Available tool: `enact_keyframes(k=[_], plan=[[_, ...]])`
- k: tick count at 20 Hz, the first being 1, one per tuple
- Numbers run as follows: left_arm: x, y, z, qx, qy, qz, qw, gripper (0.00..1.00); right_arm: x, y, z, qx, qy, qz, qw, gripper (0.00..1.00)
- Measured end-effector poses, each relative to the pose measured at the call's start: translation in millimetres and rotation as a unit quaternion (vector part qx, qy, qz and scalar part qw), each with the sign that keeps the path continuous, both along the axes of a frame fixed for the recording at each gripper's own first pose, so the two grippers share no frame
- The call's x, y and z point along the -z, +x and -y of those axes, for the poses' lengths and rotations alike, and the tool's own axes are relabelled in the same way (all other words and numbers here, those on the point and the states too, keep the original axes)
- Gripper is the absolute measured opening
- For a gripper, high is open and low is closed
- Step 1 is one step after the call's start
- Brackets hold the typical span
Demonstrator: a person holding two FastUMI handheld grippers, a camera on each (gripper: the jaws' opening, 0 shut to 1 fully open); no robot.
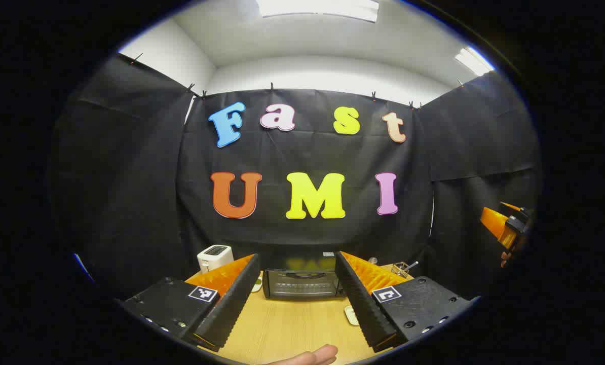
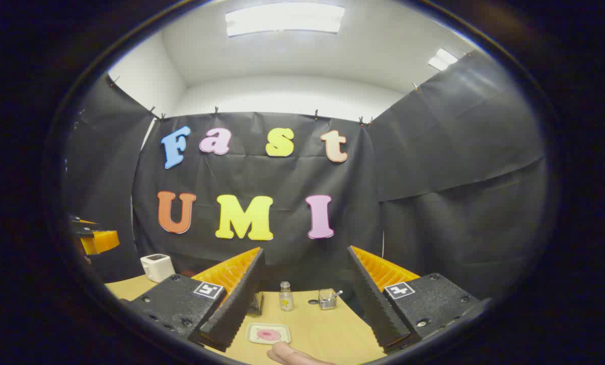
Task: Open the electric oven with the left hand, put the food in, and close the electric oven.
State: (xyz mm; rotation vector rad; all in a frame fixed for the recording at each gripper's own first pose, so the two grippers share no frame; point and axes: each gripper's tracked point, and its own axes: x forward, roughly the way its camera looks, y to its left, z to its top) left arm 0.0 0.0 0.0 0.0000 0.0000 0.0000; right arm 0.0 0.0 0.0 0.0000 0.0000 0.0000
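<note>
The electric oven (image 1: 302, 284) stands at the back of the wooden table (image 1: 292, 329), dark, with its door shut. My left gripper (image 1: 297, 262) hovers in front of it, open and holding nothing. A small white plate with pink food (image 2: 268, 333) lies on the table just ahead of my right gripper (image 2: 306, 253), which is open too and holds nothing. In the left gripper view the plate's edge (image 1: 351, 315) peeks out beside the right finger. Each view catches the other gripper at its side edge: the right gripper (image 1: 505, 228) and the left gripper (image 2: 93, 238).
A white toaster (image 1: 215, 257) sits left of the oven. A small bottle (image 2: 285, 296) and a glass jar with a spoon (image 2: 327, 299) stand behind the plate. A person's fingertip (image 2: 287, 355) shows at the table's near edge. Black cloth walls close in the booth.
</note>
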Motion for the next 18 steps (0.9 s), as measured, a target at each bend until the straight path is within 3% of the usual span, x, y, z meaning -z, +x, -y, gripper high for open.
enact_keyframes(k=[7, 12, 18], plan=[[-4, 7, 9, -0.006, -0.003, 0.001, 1.000, 0.95, 16, 16, 28, 0.004, 0.011, -0.026, 1.000, 1.00], [1, 20, 8, -0.008, -0.034, 0.008, 0.999, 0.95, 32, 30, 24, -0.023, 0.024, -0.042, 0.999, 1.00], [28, 55, -13, -0.027, -0.022, -0.004, 0.999, 0.95, 55, 59, 14, -0.043, 0.026, -0.051, 0.997, 1.00]])
